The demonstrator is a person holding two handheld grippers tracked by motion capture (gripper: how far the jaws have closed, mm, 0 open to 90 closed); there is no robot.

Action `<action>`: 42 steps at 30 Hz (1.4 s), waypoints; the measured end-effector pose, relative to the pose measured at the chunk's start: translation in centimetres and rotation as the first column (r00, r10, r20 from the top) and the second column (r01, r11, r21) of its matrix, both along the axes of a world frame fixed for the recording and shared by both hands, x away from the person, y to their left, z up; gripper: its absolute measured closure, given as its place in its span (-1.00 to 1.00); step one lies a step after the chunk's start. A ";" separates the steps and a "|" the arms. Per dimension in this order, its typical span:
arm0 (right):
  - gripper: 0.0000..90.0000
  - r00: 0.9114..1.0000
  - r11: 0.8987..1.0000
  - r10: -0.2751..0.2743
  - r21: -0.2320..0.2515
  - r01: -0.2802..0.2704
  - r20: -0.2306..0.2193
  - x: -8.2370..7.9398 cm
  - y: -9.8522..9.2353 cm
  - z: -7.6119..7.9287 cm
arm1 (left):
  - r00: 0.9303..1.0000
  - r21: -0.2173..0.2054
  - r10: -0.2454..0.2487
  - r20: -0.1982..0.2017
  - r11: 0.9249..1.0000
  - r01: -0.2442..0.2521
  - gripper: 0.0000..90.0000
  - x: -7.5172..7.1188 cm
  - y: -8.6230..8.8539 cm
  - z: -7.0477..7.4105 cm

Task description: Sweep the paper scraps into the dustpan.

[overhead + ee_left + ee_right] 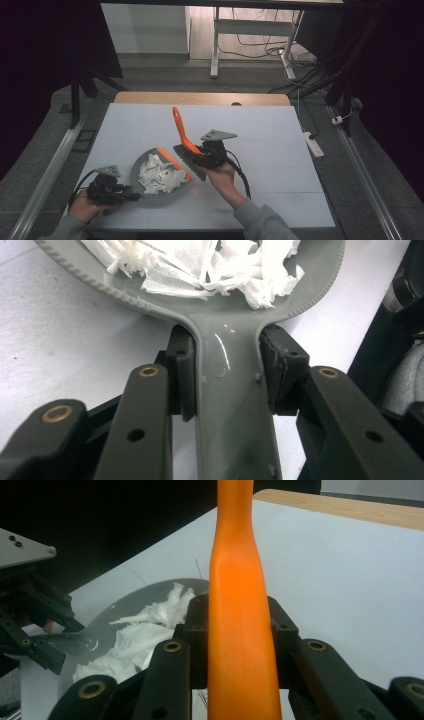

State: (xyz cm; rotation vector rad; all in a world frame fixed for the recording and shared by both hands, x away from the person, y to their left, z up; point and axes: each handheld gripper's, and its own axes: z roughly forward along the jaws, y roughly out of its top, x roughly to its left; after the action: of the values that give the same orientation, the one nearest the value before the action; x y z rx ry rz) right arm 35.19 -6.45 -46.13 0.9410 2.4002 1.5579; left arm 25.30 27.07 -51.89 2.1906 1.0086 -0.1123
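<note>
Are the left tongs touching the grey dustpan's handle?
Touching. In the left gripper view both pads of the left tongs press against the sides of the dustpan handle, no gap.

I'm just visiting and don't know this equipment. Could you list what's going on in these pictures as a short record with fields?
Setting: white-topped table with a wooden far edge
Left gripper: shut on the handle of a grey plastic dustpan
Dustpan contents: torn white paper scraps
Right gripper: shut on the orange plastic handle of a hand brush, handle tilted up and away
Brush head: at the dustpan's right rim, beside the scraps
Who: a person, one gripper in each hand
</note>
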 end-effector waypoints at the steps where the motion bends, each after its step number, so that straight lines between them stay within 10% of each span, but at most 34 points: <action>1: 0.57 1.000 1.000 -0.004 0.002 0.004 -0.001 0.0 -0.2 0.0 | 1.000 0.000 0.004 0.003 1.000 -0.004 0.37 0.0 0.0 0.0; 42: 0.57 0.999 0.999 -0.038 -0.009 0.039 0.018 -1.4 -10.0 -0.5 | 0.974 -0.066 0.217 0.068 0.975 -0.213 0.37 0.3 0.0 1.2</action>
State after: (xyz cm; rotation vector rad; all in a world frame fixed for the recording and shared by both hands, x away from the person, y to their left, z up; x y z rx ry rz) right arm 33.75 -16.42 -46.61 0.9614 2.3606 1.5345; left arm 25.57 27.07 -50.73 2.0036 1.1772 0.0396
